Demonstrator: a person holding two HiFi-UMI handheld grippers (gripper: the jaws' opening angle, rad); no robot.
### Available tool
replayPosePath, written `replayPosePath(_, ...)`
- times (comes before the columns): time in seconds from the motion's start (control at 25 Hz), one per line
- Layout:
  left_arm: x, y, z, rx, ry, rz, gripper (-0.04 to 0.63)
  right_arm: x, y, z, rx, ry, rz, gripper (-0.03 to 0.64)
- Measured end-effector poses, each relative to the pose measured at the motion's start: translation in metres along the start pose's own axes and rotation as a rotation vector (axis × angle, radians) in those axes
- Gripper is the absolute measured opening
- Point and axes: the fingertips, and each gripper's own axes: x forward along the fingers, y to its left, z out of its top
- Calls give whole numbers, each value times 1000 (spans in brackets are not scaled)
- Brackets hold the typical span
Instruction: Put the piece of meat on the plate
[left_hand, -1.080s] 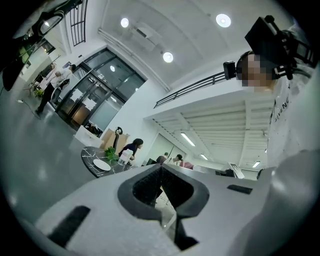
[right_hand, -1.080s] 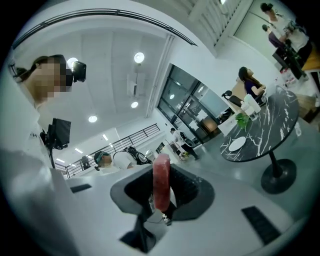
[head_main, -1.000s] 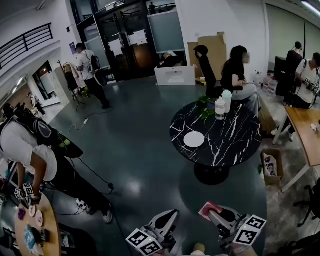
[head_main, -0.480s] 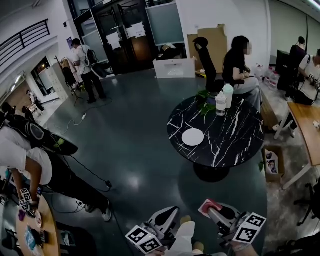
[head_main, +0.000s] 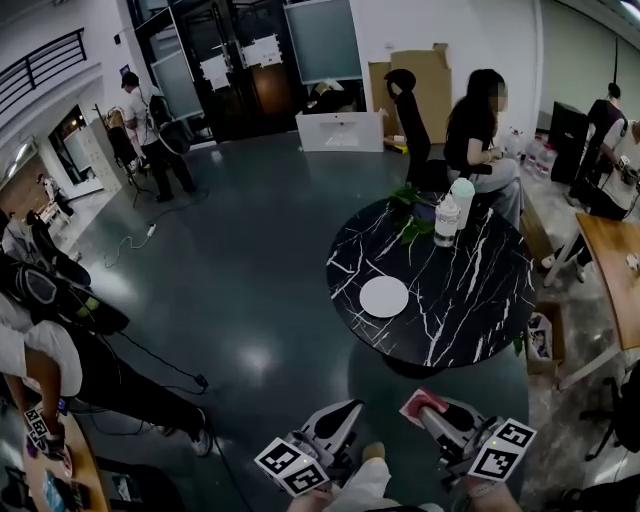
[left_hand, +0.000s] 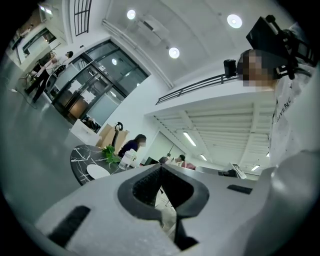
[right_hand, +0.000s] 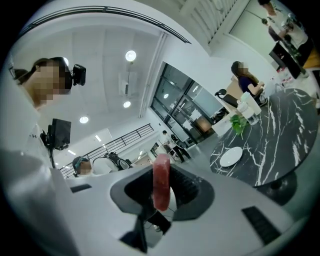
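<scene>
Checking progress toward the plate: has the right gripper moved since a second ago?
Yes. The right gripper, shut on the piece of meat, now sits closer to the black marble table's near edge than before.

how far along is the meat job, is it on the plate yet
Done: the right gripper is shut on the piece of meat, so the pickup is made. In hand: the meat is held up in the air, short of the black table. Left: reach the table, set the meat on the bare white plate, and release.

A black marble table (head_main: 470, 290) stands on glossy grey floor (head_main: 250, 270) near glass doors (head_main: 235, 70).
</scene>
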Motion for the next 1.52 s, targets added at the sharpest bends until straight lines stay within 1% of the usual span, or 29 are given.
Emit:
replayPosePath(0.16, 24, 32, 16, 0, 1, 2, 9, 35, -21, 19, 3, -4, -13, 89)
replayPosePath(0.36, 44, 72, 26, -21, 6, 16, 9, 67, -43, 28, 5, 22, -34, 89)
replayPosePath(0.52, 62, 95, 34, -24, 17, -1, 9, 85, -61, 38, -3, 21, -68, 89)
replayPosePath(0.68, 80, 116, 36, -21, 30, -22, 9, 100, -76, 48, -7, 3, -92, 89)
replayPosePath(0.92, 97, 137, 27, -50, 50, -30, 9, 111, -99, 44, 27, 29, -129, 89)
replayPosePath(1.12, 115, 169, 26, -70, 55, 5, 9, 139, -135, 45, 56, 55, -135, 89)
replayPosePath(1.24, 124, 191, 31, -69, 49, 34, 9, 161, -155, 48, 69, 86, -122, 89)
replayPosePath(1.52, 153, 243, 48, -71, 28, 99, 9, 215, -194, 58, 65, 176, -83, 89)
